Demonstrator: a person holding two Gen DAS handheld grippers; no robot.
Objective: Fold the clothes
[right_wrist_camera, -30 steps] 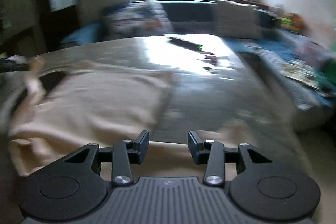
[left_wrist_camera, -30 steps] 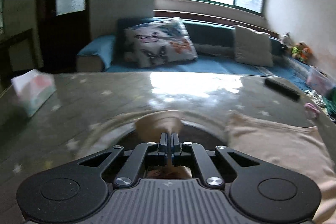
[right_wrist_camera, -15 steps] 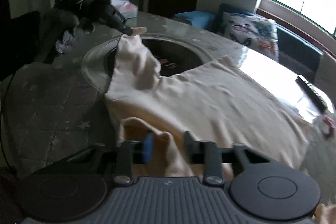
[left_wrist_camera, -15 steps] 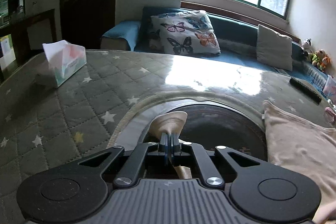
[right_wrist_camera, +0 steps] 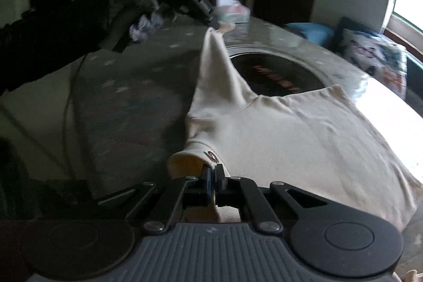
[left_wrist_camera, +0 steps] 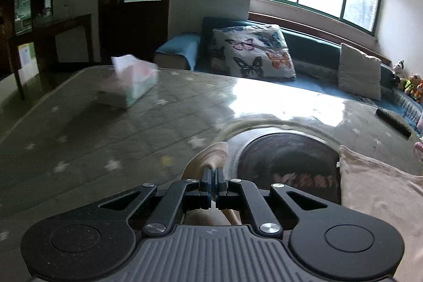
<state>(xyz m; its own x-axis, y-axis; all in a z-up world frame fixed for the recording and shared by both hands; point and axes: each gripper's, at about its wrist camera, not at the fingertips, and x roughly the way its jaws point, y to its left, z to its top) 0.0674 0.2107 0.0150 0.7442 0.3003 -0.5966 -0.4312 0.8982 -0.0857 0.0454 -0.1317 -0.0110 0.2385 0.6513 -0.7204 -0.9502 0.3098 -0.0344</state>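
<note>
Both grippers are clamped on cloth. Left gripper [left_wrist_camera: 213,172] has its jaws pressed together on the tip of a cream sleeve [left_wrist_camera: 211,157], just as it did 1 second ago; in the right wrist view the same gripper [right_wrist_camera: 215,24] holds that tip raised above the table. Right gripper [right_wrist_camera: 212,171] stood with its jaws apart above the garment 1 second ago; they have just been closing, and now they pinch the folded cuff edge of the cream top [right_wrist_camera: 304,139] near a small dark mark on the cloth.

Since the earlier left wrist frame, the tissue box [left_wrist_camera: 132,83] has shifted from the far left edge toward the middle of that view, and the dark round inset [left_wrist_camera: 288,163] in the table now shows fully to the right of the fingers. The right wrist view has swung from the window side to the dark doorway side.

Cream top lies spread on the star-patterned table cover [left_wrist_camera: 92,144], its body flat toward the bright window side. Its 1 raised sleeve runs long and narrow from the body up and away to the left gripper, crossing the near rim of the round inset. A dark remote [left_wrist_camera: 394,120] lies at the far right table edge.
</note>
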